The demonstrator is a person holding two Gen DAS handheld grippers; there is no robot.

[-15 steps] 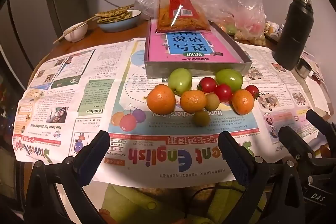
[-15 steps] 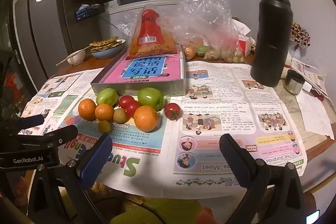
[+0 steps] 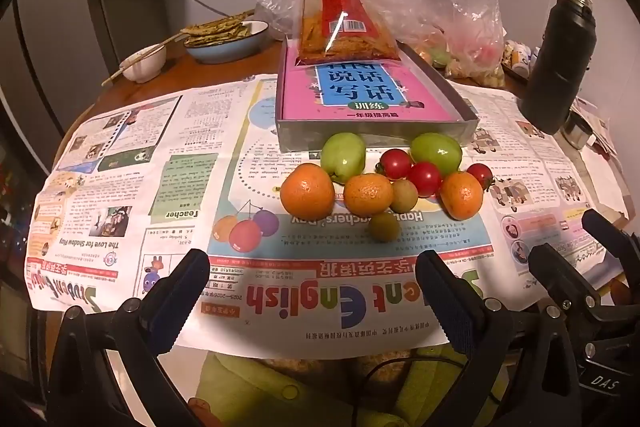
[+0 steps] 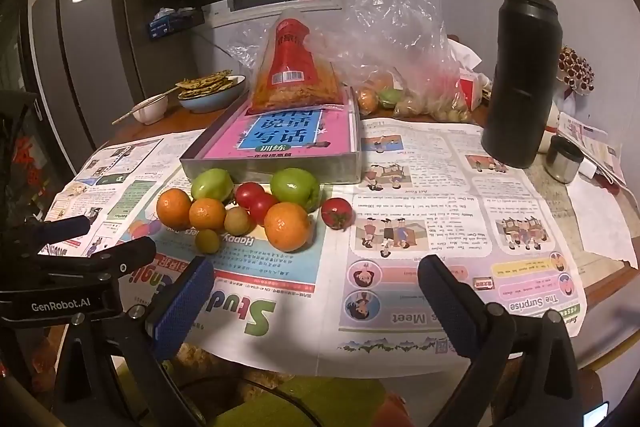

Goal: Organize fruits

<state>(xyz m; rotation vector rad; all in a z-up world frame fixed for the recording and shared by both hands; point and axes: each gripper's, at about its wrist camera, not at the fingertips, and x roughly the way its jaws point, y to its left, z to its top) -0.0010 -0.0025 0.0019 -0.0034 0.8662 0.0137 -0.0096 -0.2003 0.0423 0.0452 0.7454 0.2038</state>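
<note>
A cluster of fruit lies on the newspaper in front of a grey tray [image 3: 376, 137]: three oranges [image 3: 307, 191], two green fruits [image 3: 344, 155], three red tomatoes [image 3: 425, 178] and two small olive-green fruits [image 3: 384, 226]. The same cluster shows in the right wrist view, with one orange [image 4: 287, 226] nearest and a tomato [image 4: 337, 213] apart on the right. My left gripper [image 3: 312, 279] is open and empty near the table's front edge. My right gripper [image 4: 316, 287] is open and empty, to the right of the left one.
The tray [image 4: 272, 167] holds a pink book [image 3: 360, 95] and a red snack bag [image 3: 344, 23]. A black thermos [image 4: 522, 75] and a small metal cup [image 4: 564, 157] stand at the right. Plastic bags [image 4: 400, 67] and bowls [image 3: 228, 41] sit behind.
</note>
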